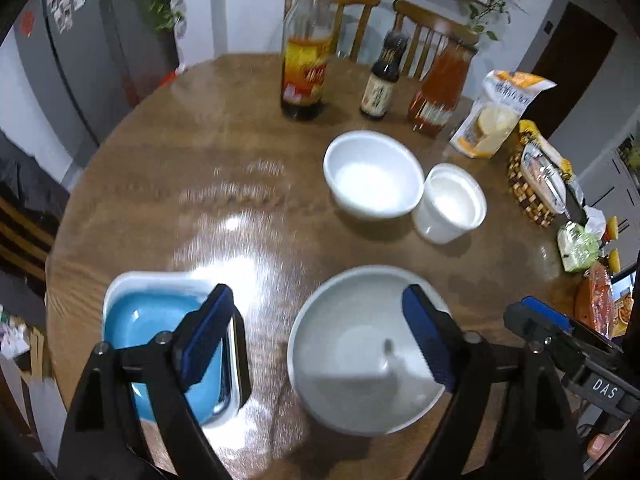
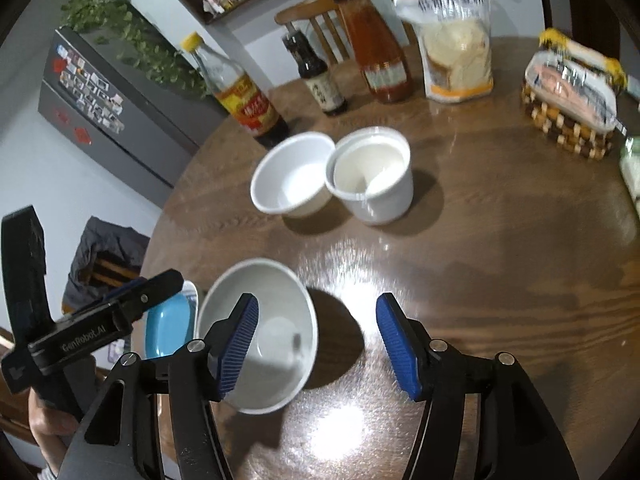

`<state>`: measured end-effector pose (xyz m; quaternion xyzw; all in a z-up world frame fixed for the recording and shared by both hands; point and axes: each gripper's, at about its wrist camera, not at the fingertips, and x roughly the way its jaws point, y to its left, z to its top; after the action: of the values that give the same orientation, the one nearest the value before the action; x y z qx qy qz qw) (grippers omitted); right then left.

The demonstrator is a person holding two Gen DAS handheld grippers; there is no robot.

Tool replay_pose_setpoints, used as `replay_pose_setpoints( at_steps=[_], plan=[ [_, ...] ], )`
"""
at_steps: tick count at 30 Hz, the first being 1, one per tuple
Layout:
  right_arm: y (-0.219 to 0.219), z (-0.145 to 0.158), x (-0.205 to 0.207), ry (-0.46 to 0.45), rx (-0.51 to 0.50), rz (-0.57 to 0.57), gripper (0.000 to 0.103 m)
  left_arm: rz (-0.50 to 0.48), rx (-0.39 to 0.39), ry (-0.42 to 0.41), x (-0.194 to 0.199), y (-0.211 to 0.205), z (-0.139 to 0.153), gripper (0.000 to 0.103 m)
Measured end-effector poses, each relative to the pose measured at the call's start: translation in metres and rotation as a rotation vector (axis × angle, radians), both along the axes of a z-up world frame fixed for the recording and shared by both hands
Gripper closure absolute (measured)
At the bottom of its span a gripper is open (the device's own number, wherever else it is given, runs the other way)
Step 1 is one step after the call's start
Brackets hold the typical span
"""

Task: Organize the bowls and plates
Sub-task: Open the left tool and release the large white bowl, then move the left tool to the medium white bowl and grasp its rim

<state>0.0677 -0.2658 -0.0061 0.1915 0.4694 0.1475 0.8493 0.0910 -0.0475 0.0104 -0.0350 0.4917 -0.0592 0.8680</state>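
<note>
On the round wooden table (image 1: pixel 224 128) near its front edge, a large pale grey bowl (image 1: pixel 360 352) (image 2: pixel 260 332) stands upright. To its left a blue square plate (image 1: pixel 156 320) (image 2: pixel 168 328) lies inside a white square dish (image 1: pixel 120 284). Further back a white bowl (image 1: pixel 372 176) (image 2: pixel 292 176) touches a taller white bowl stack (image 1: pixel 452 204) (image 2: pixel 372 172). My left gripper (image 1: pixel 318 290) hangs open above the gap between the blue plate and the grey bowl, holding nothing. My right gripper (image 2: pixel 317 300) is open too, its left finger over the grey bowl's rim, nothing gripped.
Three sauce bottles (image 1: pixel 306 60) (image 1: pixel 380 80) (image 1: pixel 436 92), a bread bag (image 1: pixel 492 116) and a woven basket (image 1: pixel 536 184) with packets line the table's far and right sides. Two wooden chairs (image 1: pixel 352 4) stand behind. A grey fridge (image 2: pixel 108 92) is at the left.
</note>
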Motion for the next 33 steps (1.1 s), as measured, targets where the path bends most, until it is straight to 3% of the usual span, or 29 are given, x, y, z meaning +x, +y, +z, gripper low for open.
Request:
replay_pose_setpoints(
  at_steps=[2, 7, 11, 20, 30, 33],
  plan=[
    [-0.002, 0.013, 0.003, -0.029, -0.008, -0.005, 0.037, -0.004, 0.004, -0.022, 0.007, -0.001, 0.011, 0.006],
    [0.000, 0.042, 0.017, -0.084, -0.039, -0.007, 0.035, -0.009, 0.030, -0.064, 0.036, -0.004, 0.037, 0.005],
    [0.007, 0.048, 0.030, -0.108, -0.059, -0.011, 0.022, -0.005, 0.036, -0.074, 0.064, -0.004, 0.040, 0.001],
    [0.015, -0.011, 0.047, 0.021, 0.000, -0.042, 0.022, 0.017, 0.055, 0.076, 0.106, -0.004, -0.033, 0.001],
    [0.013, -0.043, 0.055, 0.095, 0.043, -0.103, 0.022, 0.016, -0.002, 0.148, 0.143, -0.006, -0.084, 0.003],
    [0.012, -0.048, 0.056, 0.110, 0.039, -0.120, 0.022, -0.038, 0.005, 0.165, 0.149, -0.021, -0.095, 0.014]
  ],
)
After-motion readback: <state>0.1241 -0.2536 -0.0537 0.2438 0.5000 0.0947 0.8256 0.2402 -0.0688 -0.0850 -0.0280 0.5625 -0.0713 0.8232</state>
